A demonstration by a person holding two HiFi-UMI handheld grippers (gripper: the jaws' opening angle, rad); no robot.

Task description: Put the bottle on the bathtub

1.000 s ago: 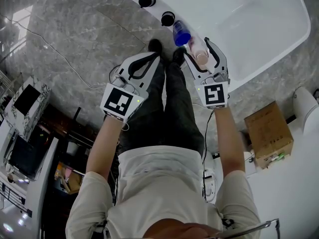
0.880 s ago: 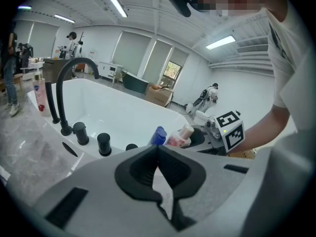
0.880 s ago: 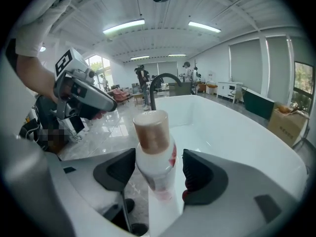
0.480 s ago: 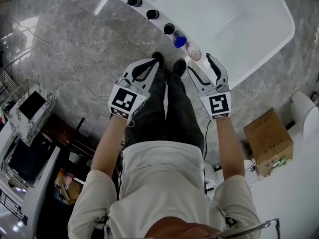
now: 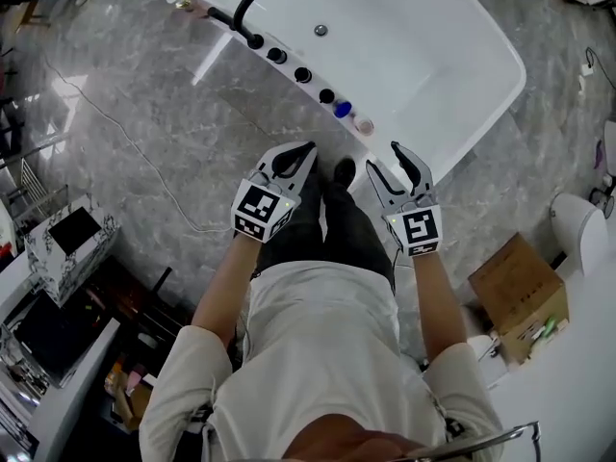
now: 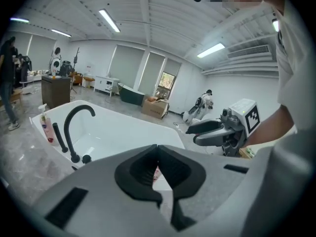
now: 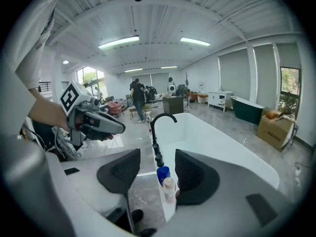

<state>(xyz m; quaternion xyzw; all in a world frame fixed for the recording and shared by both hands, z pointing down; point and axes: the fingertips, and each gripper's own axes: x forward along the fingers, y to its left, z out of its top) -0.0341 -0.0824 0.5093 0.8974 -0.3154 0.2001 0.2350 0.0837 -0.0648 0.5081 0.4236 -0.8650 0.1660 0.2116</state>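
Pale bottle [image 5: 363,123] sits on the bathtub [image 5: 433,46] rim, looks done; we've lifted our right gripper [image 5: 385,159] off it, jaws apart, empty, just narrowing; left gripper [image 5: 303,150] pinched together

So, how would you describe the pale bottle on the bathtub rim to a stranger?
Find the white bathtub and its black curved faucet. Along that rim runs a row of black knobs, then two bottles. The pale bottle stands last, farthest from the faucet; beside it stands the blue bottle.
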